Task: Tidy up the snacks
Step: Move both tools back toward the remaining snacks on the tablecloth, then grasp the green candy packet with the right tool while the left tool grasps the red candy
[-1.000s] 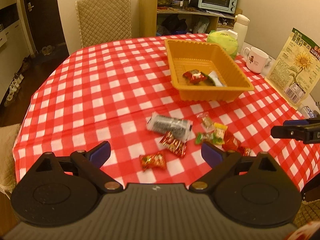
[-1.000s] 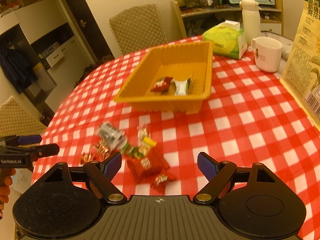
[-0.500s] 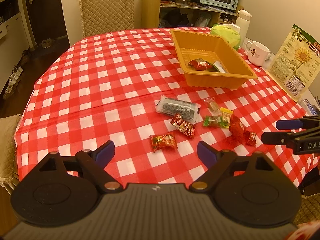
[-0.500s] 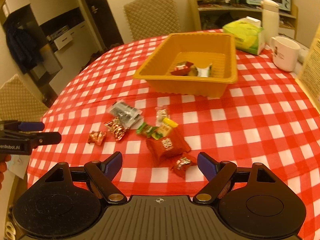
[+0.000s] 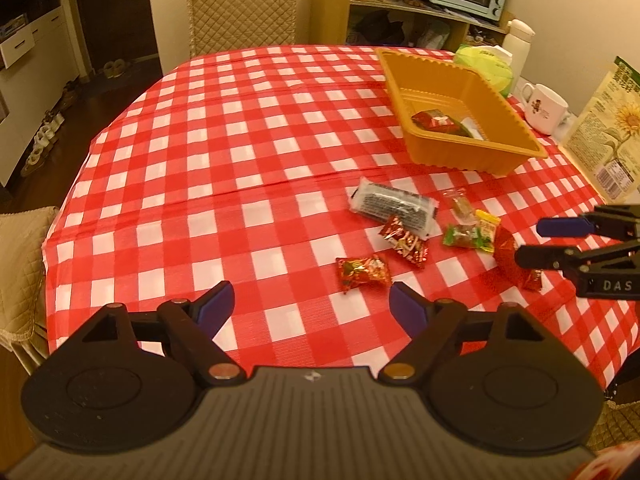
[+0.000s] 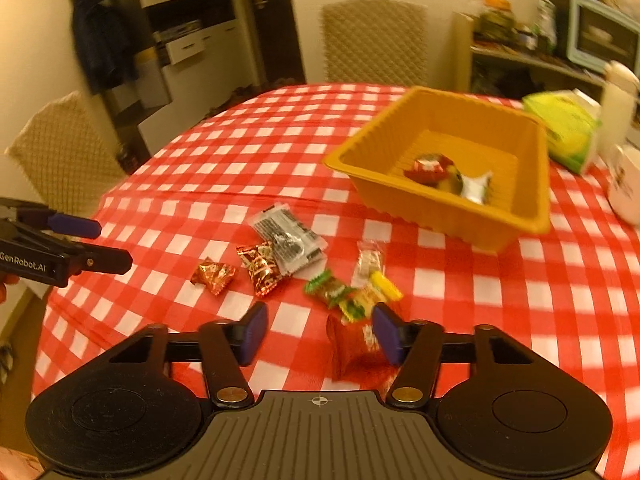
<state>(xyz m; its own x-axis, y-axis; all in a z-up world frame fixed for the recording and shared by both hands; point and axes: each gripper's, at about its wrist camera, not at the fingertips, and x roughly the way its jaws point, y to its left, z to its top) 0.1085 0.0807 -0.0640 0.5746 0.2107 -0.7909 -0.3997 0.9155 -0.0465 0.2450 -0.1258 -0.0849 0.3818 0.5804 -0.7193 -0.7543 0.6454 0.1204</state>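
light: warm, dim amber | blur: right wrist view smeared (far shelves worst) | edges: fisheye-bowed, dark corners

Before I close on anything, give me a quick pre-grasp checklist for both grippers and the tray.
1. Right gripper over the red packet: ok, jaws closing, packet beside its right pad.
2. Pads pressing the packet: not ok yet.
3. Left gripper near the red candy: ok, jaws closing, nothing between them.
4. Grippers apart from each other: ok.
5. Orange tray has room: ok, few snacks inside.
6. Small candy under the right gripper: cannot tell.
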